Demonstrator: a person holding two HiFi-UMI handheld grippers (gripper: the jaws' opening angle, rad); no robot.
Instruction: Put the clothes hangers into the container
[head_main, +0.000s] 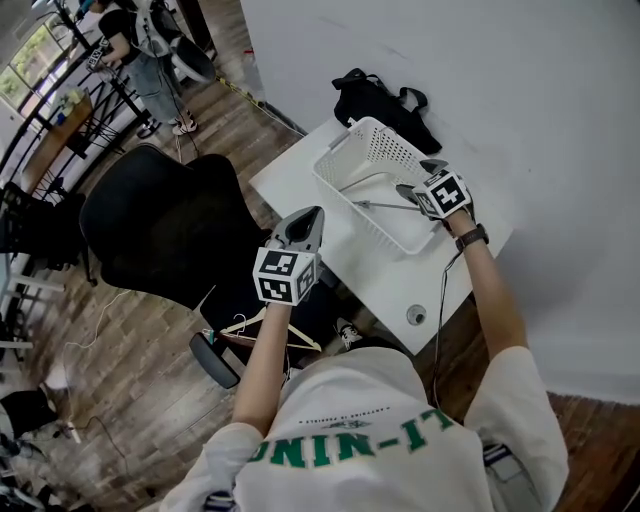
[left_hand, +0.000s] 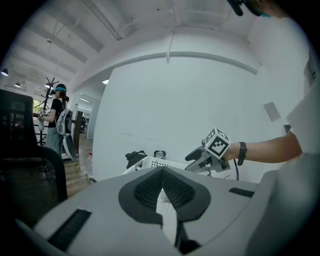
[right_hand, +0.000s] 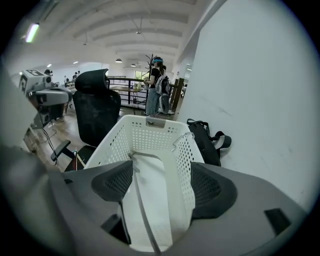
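Note:
A white perforated basket (head_main: 352, 158) stands on the white table (head_main: 385, 285). A grey metal hanger (head_main: 385, 206) lies inside it, and in the right gripper view this hanger (right_hand: 141, 200) runs along the basket (right_hand: 150, 132) floor with its hook near the right wall. My right gripper (head_main: 415, 181) hovers over the basket's near right end, open (right_hand: 162, 187), its pads clear of the hanger. My left gripper (head_main: 316, 214) is shut and empty (left_hand: 162, 172) above the table's left edge. A wooden hanger (head_main: 262, 334) rests on the chair seat under my left forearm.
A black office chair (head_main: 165, 230) stands left of the table. A black bag (head_main: 385, 100) lies behind the basket against the white wall. The table has a cable hole (head_main: 416, 315) near its front edge. People stand far off at upper left (head_main: 140, 45).

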